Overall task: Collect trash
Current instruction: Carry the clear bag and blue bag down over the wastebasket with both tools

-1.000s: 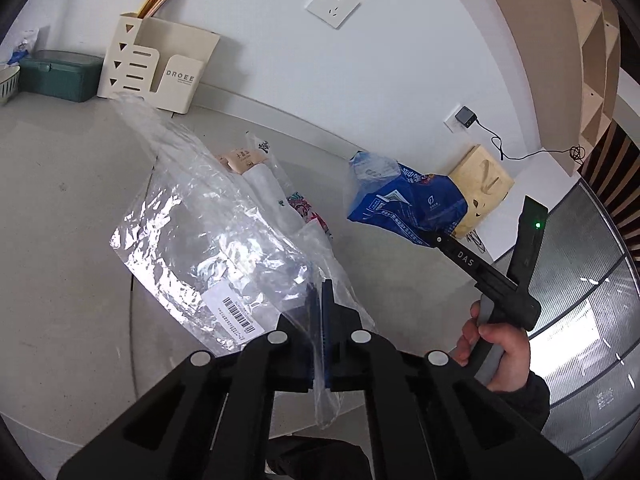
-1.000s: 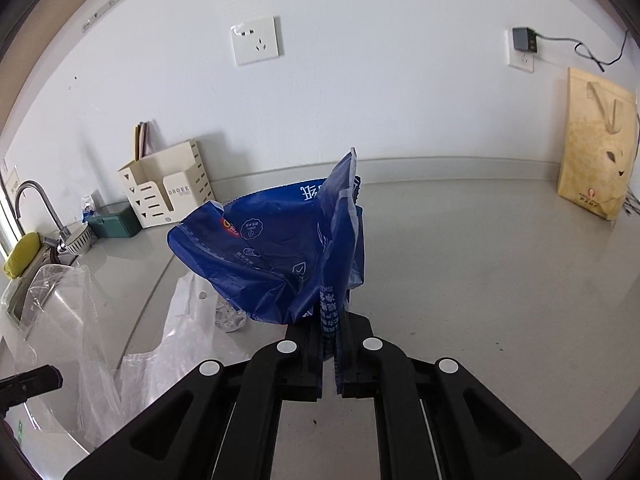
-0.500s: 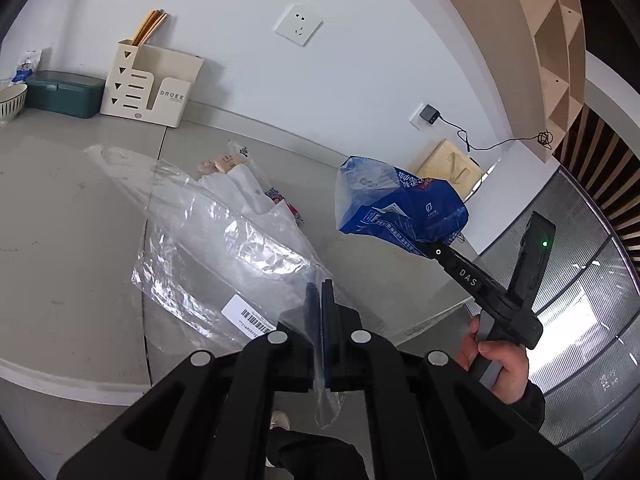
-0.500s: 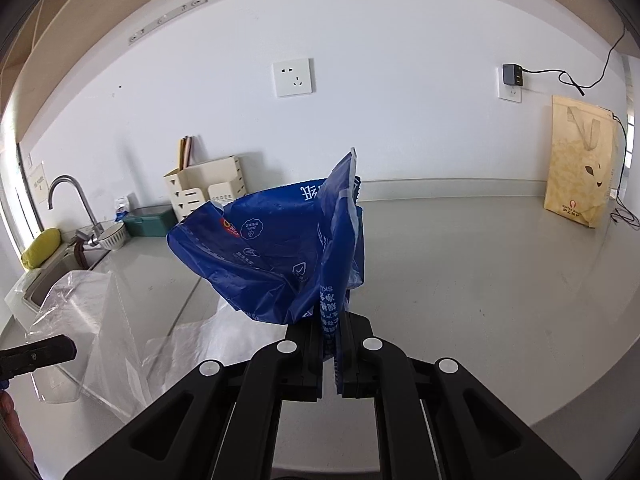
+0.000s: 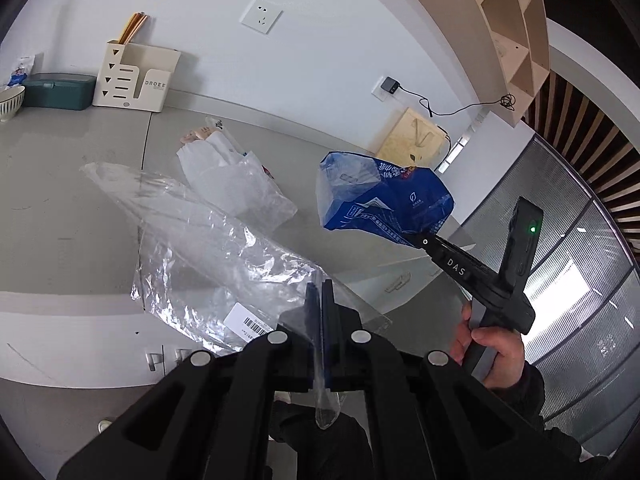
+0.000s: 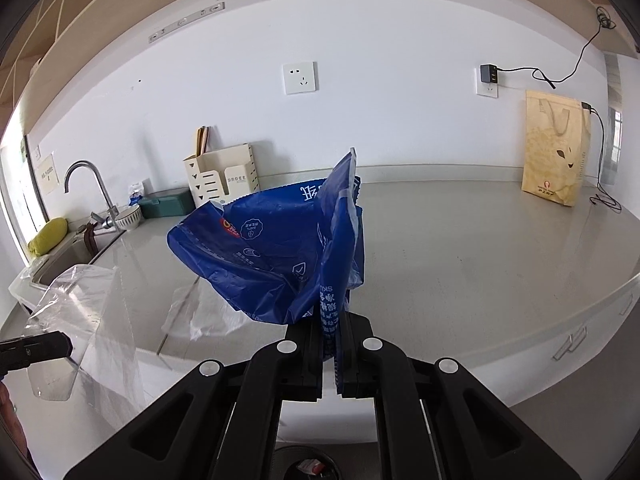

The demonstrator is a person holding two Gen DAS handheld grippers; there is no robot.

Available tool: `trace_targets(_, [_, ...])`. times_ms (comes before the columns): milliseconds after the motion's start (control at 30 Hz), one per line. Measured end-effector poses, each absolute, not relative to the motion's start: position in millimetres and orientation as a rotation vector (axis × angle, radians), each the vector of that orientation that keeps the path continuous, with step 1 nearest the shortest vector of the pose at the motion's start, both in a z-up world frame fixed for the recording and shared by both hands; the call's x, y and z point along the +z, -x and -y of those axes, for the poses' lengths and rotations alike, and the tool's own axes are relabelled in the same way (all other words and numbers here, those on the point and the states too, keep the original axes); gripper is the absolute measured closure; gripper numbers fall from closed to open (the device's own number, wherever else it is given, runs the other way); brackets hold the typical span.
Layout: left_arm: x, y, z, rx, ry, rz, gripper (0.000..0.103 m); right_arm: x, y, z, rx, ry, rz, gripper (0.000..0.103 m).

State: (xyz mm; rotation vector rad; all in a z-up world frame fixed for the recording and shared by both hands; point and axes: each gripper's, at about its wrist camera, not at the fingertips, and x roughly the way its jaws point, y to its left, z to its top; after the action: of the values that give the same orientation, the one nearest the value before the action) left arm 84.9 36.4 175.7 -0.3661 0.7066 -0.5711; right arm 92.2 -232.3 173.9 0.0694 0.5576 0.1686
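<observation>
My left gripper (image 5: 320, 300) is shut on a crinkled clear plastic bag (image 5: 208, 240) with a barcode label, held in the air over the counter's front edge. To its right, a hand holds my right gripper (image 5: 420, 240), shut on a blue printed plastic bag (image 5: 384, 200). In the right wrist view that gripper (image 6: 329, 320) pinches the blue bag (image 6: 272, 248), which stands up in front of it. The clear bag (image 6: 80, 312) hangs at the left from the left gripper (image 6: 60, 346). A white plastic bag (image 5: 228, 172) and a small pinkish wrapper (image 5: 196, 134) lie on the counter.
Along the back wall of the grey counter (image 6: 460, 248) stand a cream organizer (image 5: 136, 76), a green box (image 5: 60, 90), a bowl (image 5: 10, 100) and a tan paper bag (image 6: 556, 152). A sink with a tap (image 6: 84, 176) is at the far left. Drawer fronts show below the counter edge.
Both grippers have drawn back from the counter with their bags still gripped. The counter's front edge and drawers have come into view, and the white bag now lies farther away.
</observation>
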Motion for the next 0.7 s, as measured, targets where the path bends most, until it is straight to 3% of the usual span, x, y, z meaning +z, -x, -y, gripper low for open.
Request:
trace_targets(367, [133.4, -41.5, -19.6, -0.589, 0.317, -0.782, 0.099, 135.2, -23.0, 226.7, 0.223, -0.073, -0.629, 0.095])
trace_targets(700, [63.3, -26.5, -3.2, -0.602, 0.288, -0.910, 0.099, 51.0, 8.5, 221.6, 0.233, -0.104, -0.780, 0.095])
